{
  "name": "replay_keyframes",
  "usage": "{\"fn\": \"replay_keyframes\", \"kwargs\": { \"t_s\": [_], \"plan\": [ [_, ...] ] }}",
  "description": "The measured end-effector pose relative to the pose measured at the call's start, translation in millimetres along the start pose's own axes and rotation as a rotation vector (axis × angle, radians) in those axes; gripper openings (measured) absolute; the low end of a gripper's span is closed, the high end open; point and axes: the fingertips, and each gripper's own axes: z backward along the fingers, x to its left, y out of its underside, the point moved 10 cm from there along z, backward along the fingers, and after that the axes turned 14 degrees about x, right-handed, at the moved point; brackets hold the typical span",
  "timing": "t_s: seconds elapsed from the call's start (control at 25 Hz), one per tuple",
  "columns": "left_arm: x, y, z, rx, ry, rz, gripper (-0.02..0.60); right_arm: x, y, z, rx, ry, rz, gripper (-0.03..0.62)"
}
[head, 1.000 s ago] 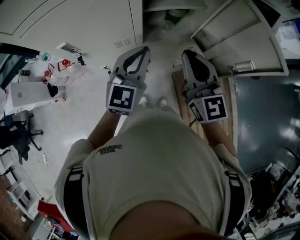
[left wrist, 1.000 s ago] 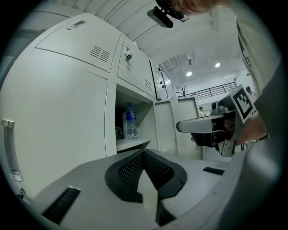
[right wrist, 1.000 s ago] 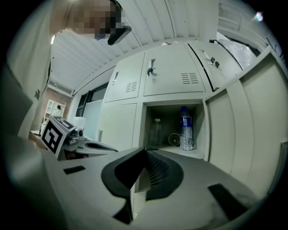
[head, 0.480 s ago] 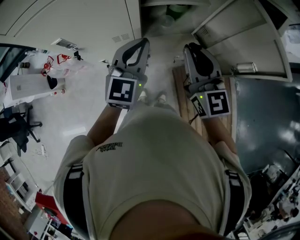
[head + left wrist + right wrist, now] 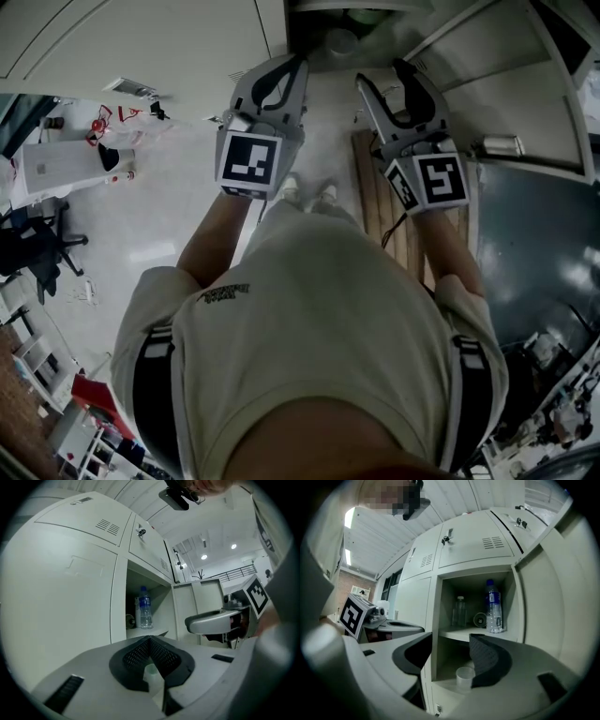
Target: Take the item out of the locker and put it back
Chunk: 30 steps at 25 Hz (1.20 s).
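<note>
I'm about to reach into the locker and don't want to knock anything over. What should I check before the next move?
1. Locker door swung open: ok.
2. Right gripper jaws apart, having just been opening, nothing between them: ok.
3. Left gripper jaws together, holding nothing: ok.
4. Blue-label bottle upright on the upper shelf: ok.
5. Cup upright on the lower shelf, apart from both grippers: ok.
6. Which item is to come out: cannot tell.
</note>
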Motion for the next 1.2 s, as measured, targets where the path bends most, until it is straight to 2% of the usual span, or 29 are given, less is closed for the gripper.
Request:
{"fn": "replay_keyframes", "kwargs": {
  "t_s": [0.16, 0.24, 0.36, 0.48, 0.64, 0.68, 0.84, 1.2],
  "plan": [
    [5.4, -3.2, -10.7, -0.010, -0.010, 0.006, 0.014, -7.9, -0.2, -20.3, 0.011, -0.011, 0.007, 0.258],
    [6.7, -5.2, -16.6, -0.017, -0.012, 0.010, 0.014, -13.3, -0.9, -30.8, 0.014, 0.000, 0.018, 0.311],
    [6.6, -4.8, -28.1, -0.013, -0.008, 0.005, 0.014, -21.2, 1.1, -47.1, 0.025, 0.023, 0.031, 0.311],
    [7.3, 2.5, -44.2, 0.000, 0.004, 0.004, 0.014, -26.2, 10.3, -66.5, 0.062, 0.036, 0.035, 0.347],
    [10.9, 17.0, -60.7, 0.017, -0.003, 0.011, 0.014, -28.8, 30.5, -93.2, 0.120, 0.041, 0.019, 0.349],
    [10.7, 21.8, -63.9, 0.030, -0.003, 0.016, 0.014, -29.2, 36.8, -99.3, 0.137, 0.039, 0.012, 0.376],
    [7.3, 39.7, -79.0, 0.052, 0.011, 0.074, 0.014, -32.2, 57.8, -122.1, 0.188, 0.041, -0.002, 0.377],
    [1.2, 81.1, -102.4, 0.136, 0.017, 0.129, 0.014, -39.4, 96.8, -157.4, 0.285, 0.074, -0.012, 0.377]
  ]
}}
